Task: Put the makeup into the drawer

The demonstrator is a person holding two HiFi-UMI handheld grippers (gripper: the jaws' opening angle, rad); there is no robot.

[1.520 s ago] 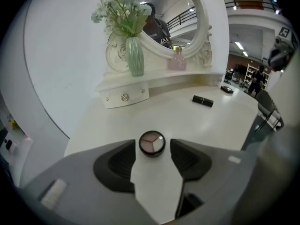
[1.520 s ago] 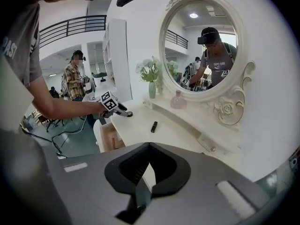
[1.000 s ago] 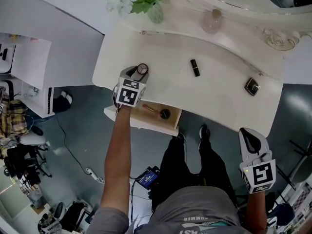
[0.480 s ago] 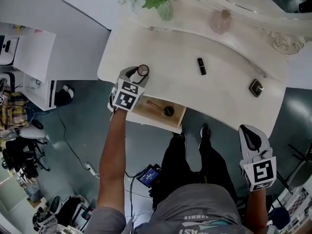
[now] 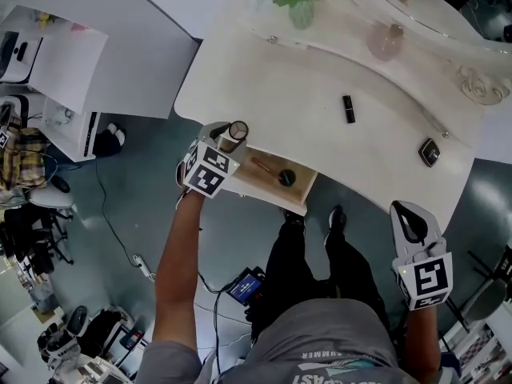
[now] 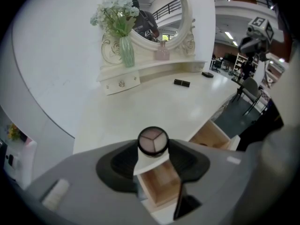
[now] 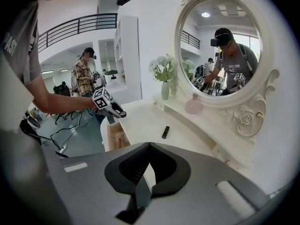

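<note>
My left gripper [image 5: 233,137] is shut on a round compact [image 5: 238,129] with three pale shades [image 6: 153,140], held at the dressing table's front edge over the left end of the open wooden drawer [image 5: 268,189]. Below the jaws, the drawer [image 6: 161,187] shows in the left gripper view. A red stick [image 5: 261,166] and a dark round item [image 5: 286,178] lie in it. On the white tabletop [image 5: 280,86] rest a black lipstick [image 5: 349,108] and a dark square compact [image 5: 430,151]. My right gripper [image 5: 410,214] hangs shut and empty off the table's right front corner.
A vase of flowers [image 5: 300,6] and a pink bottle [image 5: 386,40] stand at the back by the oval mirror [image 7: 220,46]. My legs are below the drawer. A white cabinet [image 5: 56,70] stands on the left. A person [image 7: 84,78] stands in the background.
My left gripper has carried the compact from the tabletop toward the front edge, now over the drawer's left end. The right gripper has hardly shifted.
</note>
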